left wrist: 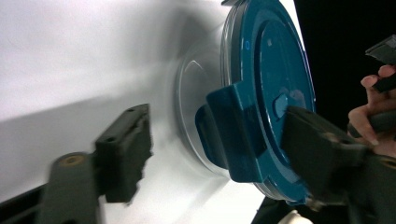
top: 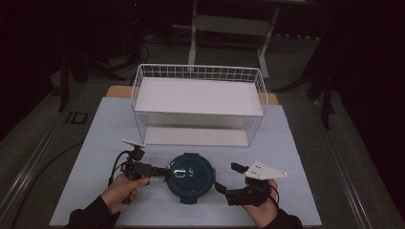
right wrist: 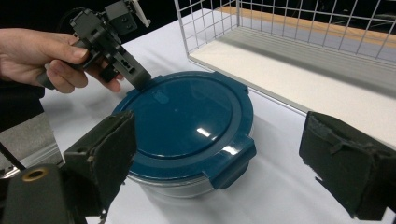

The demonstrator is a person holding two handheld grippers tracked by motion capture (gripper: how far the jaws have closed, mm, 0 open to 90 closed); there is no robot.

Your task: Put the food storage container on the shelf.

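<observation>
A round clear container with a dark teal clip-on lid [top: 191,175] stands on the white table top near the front edge. My left gripper [top: 165,171] comes at its left side, turned on its side. In the left gripper view [left wrist: 223,149] one jaw lies on the lid's top and the other stands off to the side, with a lid clip [left wrist: 233,135] in the gap and not pressed. My right gripper [top: 228,177] sits just right of the container, open. In the right gripper view [right wrist: 224,163] its jaws stand wide, with the container [right wrist: 187,116] ahead between them, untouched.
A white wire basket [top: 198,102] with a flat white shelf on top stands behind the container; its wire wall [right wrist: 280,28] is close by. The white table cover [top: 296,157] has bare room on both sides. A hand [right wrist: 42,56] holds the left gripper.
</observation>
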